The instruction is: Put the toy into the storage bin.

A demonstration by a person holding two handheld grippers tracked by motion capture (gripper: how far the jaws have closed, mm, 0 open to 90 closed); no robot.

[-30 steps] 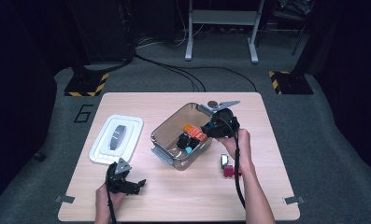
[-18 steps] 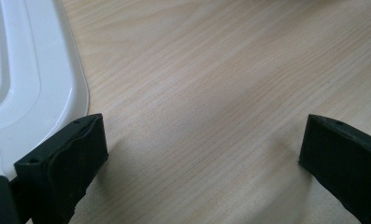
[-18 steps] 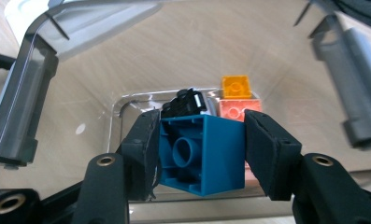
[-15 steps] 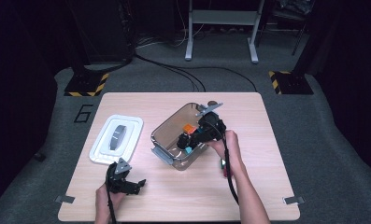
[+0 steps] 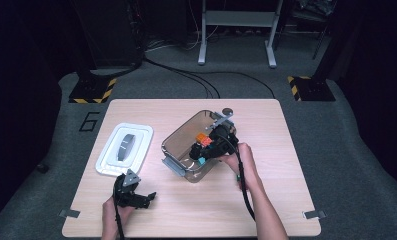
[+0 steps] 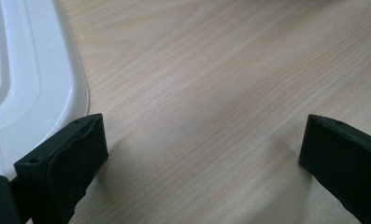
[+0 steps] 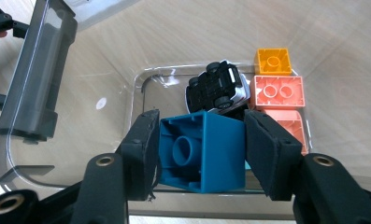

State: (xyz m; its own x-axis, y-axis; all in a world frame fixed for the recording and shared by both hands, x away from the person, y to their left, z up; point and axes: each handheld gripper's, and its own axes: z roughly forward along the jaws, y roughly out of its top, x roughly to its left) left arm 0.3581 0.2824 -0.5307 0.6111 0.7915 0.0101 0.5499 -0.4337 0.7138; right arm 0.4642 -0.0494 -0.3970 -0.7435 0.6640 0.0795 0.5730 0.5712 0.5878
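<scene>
**Blue block pinched over the open bin**

The right gripper (image 7: 199, 154) has its jaws pinching a blue building block (image 7: 203, 151), one black pad flat against each side of it. The block sits squarely between the jaws, filling the gap from pad to pad. It is held just above the near wall of the clear plastic bin (image 7: 33, 88), over the bin's inside. Its hollow underside, with the round tube in the middle, faces the gripper's camera, so the studded top points away, down towards the bin floor. It looks close to square, and I cannot tell a long axis.

Below it in the bin lies a toy car (image 7: 218, 88) on its roof, wheels up. Beside that are an orange block (image 7: 273, 61) and a salmon block (image 7: 276, 92), both hollow side up.

From the high view, the right gripper (image 5: 206, 150) leans over the bin (image 5: 178, 137) in the middle of the worktop (image 5: 286, 150). The left gripper (image 5: 143, 198) rests near the front edge with its jaws spread wide on nothing. The white lid (image 5: 111, 160) lies flat just beyond it.
</scene>
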